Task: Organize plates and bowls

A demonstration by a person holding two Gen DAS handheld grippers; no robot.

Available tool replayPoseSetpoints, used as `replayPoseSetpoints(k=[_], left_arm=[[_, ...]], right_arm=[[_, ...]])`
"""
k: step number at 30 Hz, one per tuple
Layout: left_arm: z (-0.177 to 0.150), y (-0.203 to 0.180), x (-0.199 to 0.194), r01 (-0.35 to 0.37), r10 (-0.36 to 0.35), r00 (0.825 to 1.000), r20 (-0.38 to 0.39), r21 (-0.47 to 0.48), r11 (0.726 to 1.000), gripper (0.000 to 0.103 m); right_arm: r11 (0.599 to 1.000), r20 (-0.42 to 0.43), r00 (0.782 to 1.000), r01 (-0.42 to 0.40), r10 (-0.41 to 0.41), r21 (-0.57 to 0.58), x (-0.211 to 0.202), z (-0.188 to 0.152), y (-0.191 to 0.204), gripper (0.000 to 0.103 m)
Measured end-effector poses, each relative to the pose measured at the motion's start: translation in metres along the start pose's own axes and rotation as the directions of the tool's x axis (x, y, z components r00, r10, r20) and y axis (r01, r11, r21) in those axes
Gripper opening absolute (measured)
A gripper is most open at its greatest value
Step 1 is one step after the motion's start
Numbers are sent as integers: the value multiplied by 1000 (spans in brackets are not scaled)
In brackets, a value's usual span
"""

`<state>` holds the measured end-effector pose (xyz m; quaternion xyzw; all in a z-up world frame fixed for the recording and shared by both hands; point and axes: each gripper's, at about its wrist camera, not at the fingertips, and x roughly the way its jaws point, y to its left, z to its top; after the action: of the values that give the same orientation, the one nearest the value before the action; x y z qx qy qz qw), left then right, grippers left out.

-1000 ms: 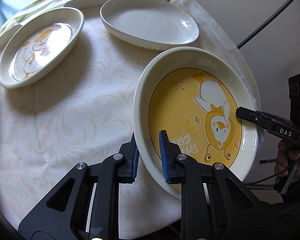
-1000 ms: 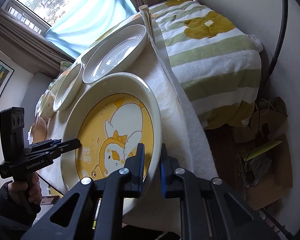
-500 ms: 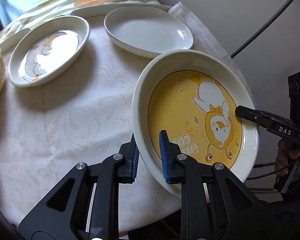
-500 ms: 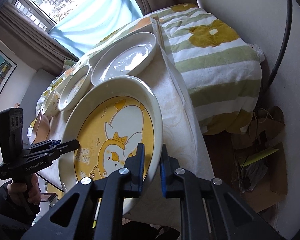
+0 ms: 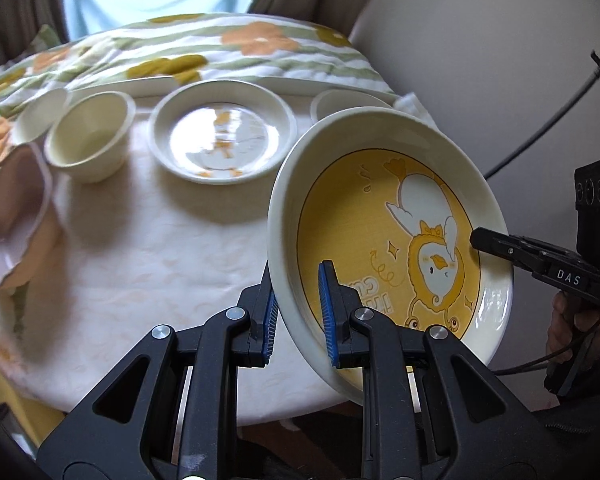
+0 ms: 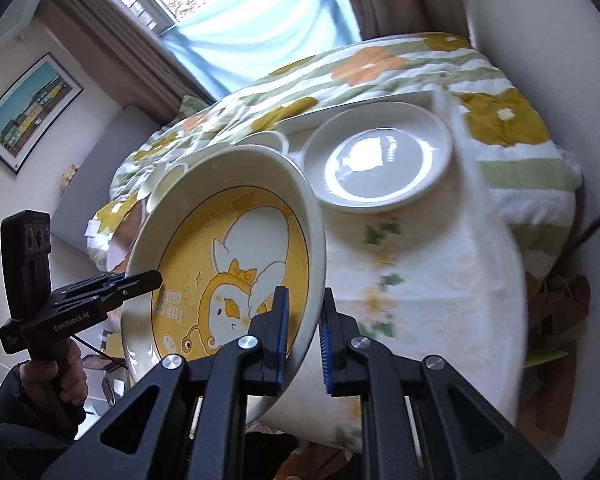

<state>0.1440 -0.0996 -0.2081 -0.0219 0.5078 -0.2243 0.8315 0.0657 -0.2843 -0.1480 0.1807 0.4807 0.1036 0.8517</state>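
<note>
Yellow cartoon plate [image 5: 388,236] held tilted above worktop [image 5: 152,264], rim clamped on opposite sides. Left gripper [image 5: 298,312] closed on near-left rim, blue fingers [image 5: 327,312] either side of wall. Right gripper [image 6: 303,332] closed on opposite rim. Cream cup [image 5: 90,140] seen empty on worktop. Duck-print dish [image 5: 222,140] empty beside cup. Plain white dish [image 6: 378,158] empty, behind held plate.
</note>
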Motion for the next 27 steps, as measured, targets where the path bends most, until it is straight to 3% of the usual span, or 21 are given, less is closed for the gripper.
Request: replayPoseSetpoints(k=[7, 16, 27], left_arm=[[-19, 79, -33, -54, 53, 998, -21, -53, 997, 17], [-39, 177, -26, -69, 59, 994, -96, -103, 992, 17], [-53, 219, 7, -33, 23, 990, -137, -69, 997, 17]], right_arm=[[998, -58, 997, -56, 55, -21, 55, -6, 67, 13], [998, -127, 990, -64, 64, 9, 130, -29, 125, 13], [999, -111, 993, -26, 30, 36, 164, -40, 132, 13]])
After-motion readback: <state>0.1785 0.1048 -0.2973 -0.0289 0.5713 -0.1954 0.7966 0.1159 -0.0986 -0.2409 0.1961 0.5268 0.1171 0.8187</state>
